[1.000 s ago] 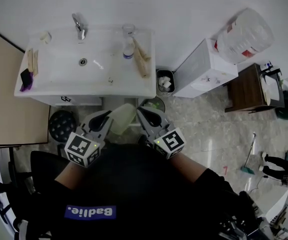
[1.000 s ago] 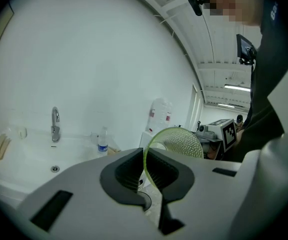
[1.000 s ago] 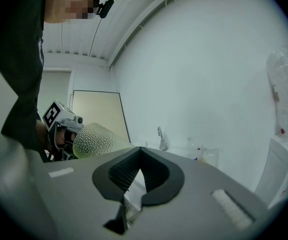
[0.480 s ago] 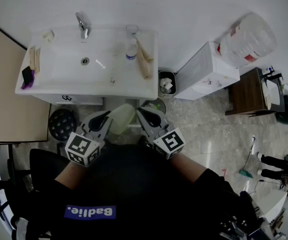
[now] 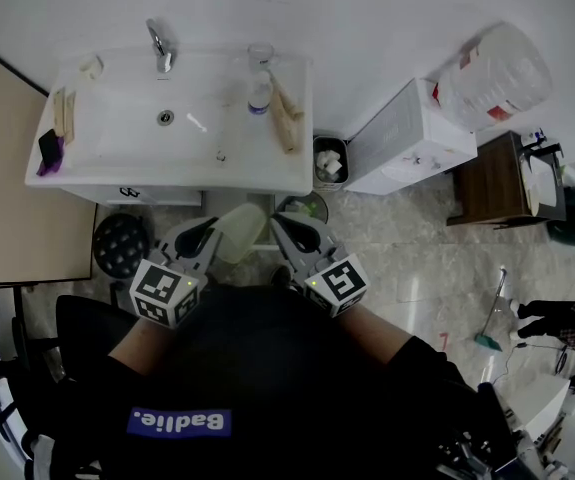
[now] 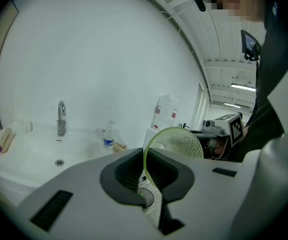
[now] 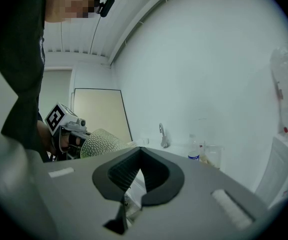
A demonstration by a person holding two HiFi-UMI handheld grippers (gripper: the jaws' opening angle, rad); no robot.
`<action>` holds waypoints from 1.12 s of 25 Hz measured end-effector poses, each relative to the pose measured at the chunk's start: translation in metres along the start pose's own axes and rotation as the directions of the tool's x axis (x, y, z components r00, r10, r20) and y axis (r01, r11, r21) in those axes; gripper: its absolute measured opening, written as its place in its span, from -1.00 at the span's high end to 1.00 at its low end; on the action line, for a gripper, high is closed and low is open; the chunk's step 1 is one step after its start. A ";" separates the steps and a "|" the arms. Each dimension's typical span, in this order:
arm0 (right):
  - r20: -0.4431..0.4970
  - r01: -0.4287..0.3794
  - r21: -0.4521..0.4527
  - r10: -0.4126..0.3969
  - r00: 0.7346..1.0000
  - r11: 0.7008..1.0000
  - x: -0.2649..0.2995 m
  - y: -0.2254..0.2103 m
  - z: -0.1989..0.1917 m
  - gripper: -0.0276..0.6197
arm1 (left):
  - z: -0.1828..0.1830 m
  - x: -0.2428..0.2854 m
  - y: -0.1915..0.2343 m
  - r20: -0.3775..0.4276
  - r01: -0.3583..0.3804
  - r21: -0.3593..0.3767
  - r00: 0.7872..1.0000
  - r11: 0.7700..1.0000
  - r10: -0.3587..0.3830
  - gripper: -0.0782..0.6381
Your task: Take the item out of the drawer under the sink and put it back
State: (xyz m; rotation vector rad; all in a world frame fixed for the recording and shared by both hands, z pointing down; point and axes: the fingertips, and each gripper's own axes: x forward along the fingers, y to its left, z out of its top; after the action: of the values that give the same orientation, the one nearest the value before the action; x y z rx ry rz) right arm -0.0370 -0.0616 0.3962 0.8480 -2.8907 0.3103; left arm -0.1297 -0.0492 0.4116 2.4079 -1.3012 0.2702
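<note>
A pale green textured cup (image 5: 240, 234) hangs in front of the sink cabinet (image 5: 157, 196), below the white sink (image 5: 107, 128). My left gripper (image 5: 210, 236) is shut on it: in the left gripper view the cup's rim (image 6: 146, 165) is pinched between the jaws (image 6: 145, 156) and its body (image 6: 178, 143) leans right. My right gripper (image 5: 289, 228) hovers just right of the cup with its jaws (image 7: 140, 153) shut on nothing. The right gripper view shows the cup (image 7: 101, 142) and the left gripper (image 7: 63, 124) at left. The drawer under the sink is hidden from here.
On the sink are a faucet (image 5: 157, 46), a small water bottle (image 5: 258, 93) and wooden pieces (image 5: 285, 120). A small bin (image 5: 329, 162), a white box (image 5: 412, 138) and a big water jug (image 5: 497, 73) stand to the right. A black round basket (image 5: 122, 246) sits at lower left.
Both grippers and the green cup keep their places; only the head view has drifted a little.
</note>
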 end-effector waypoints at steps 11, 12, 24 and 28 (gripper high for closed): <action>-0.005 0.030 0.028 -0.030 1.000 0.999 -0.006 -0.008 -0.011 0.93 | -0.027 0.021 0.007 -0.063 0.002 0.012 0.998 1.000 -0.002 0.72; -0.005 0.033 0.028 -0.033 0.999 0.999 -0.006 -0.009 -0.012 0.93 | -0.030 0.025 0.008 -0.070 0.004 0.018 0.998 1.000 -0.003 0.72; -0.021 0.074 0.056 -0.073 0.997 0.996 -0.017 -0.022 -0.027 0.93 | -0.083 0.070 0.027 -0.211 0.008 0.033 0.977 0.999 -0.001 0.72; -0.040 0.089 0.065 -0.087 0.995 0.994 -0.022 -0.028 -0.030 0.93 | -0.099 0.084 0.032 -0.261 0.004 0.044 0.965 0.999 0.008 0.72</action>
State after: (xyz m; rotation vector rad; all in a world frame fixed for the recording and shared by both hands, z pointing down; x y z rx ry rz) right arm -0.0020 -0.0659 0.4266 0.9665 -2.8128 0.4121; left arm -0.1088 -0.0873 0.5386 2.3114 -1.1888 0.6007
